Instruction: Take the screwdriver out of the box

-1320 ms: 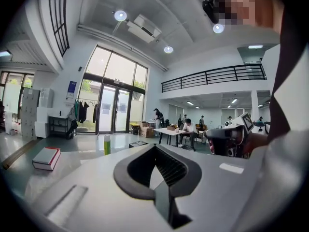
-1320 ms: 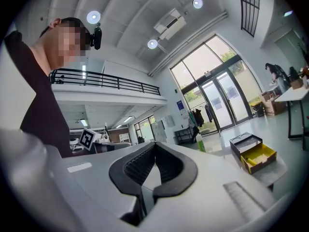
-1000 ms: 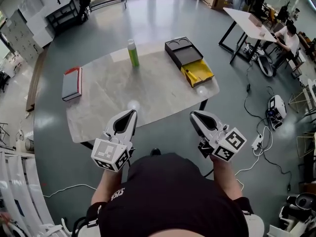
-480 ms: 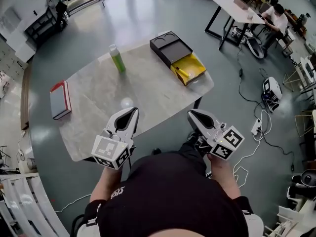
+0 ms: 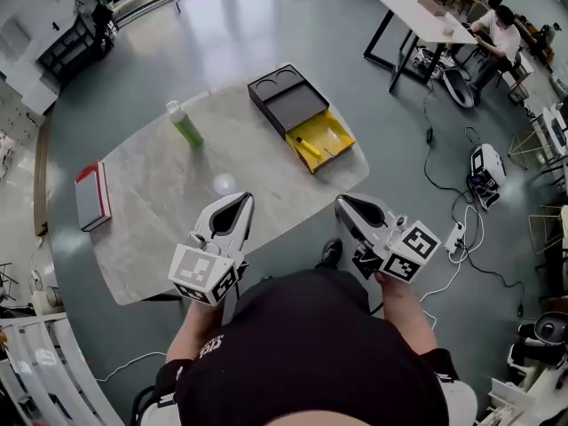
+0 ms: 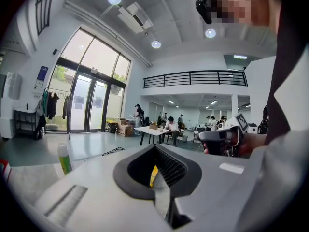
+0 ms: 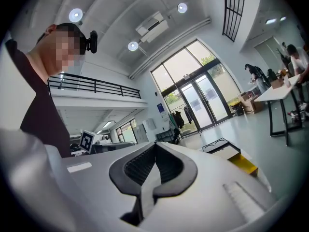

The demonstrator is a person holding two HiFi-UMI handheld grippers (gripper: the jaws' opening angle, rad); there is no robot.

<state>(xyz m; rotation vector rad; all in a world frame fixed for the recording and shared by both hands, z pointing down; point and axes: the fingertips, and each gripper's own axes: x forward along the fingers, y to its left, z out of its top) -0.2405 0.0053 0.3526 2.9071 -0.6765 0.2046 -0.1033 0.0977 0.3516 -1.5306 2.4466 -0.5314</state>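
Left gripper (image 5: 240, 200) above marble table (image 5: 151, 193), grey floor (image 5: 213, 34)

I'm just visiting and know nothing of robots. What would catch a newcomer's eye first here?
The bright yellow drawer pulled out of the black box, at the far right corner of the table, stands out, a yellow screwdriver lying in it. A green bottle stands to its left. Nearest the camera, the left gripper and right gripper, jaws together, sit at the table's near edge.
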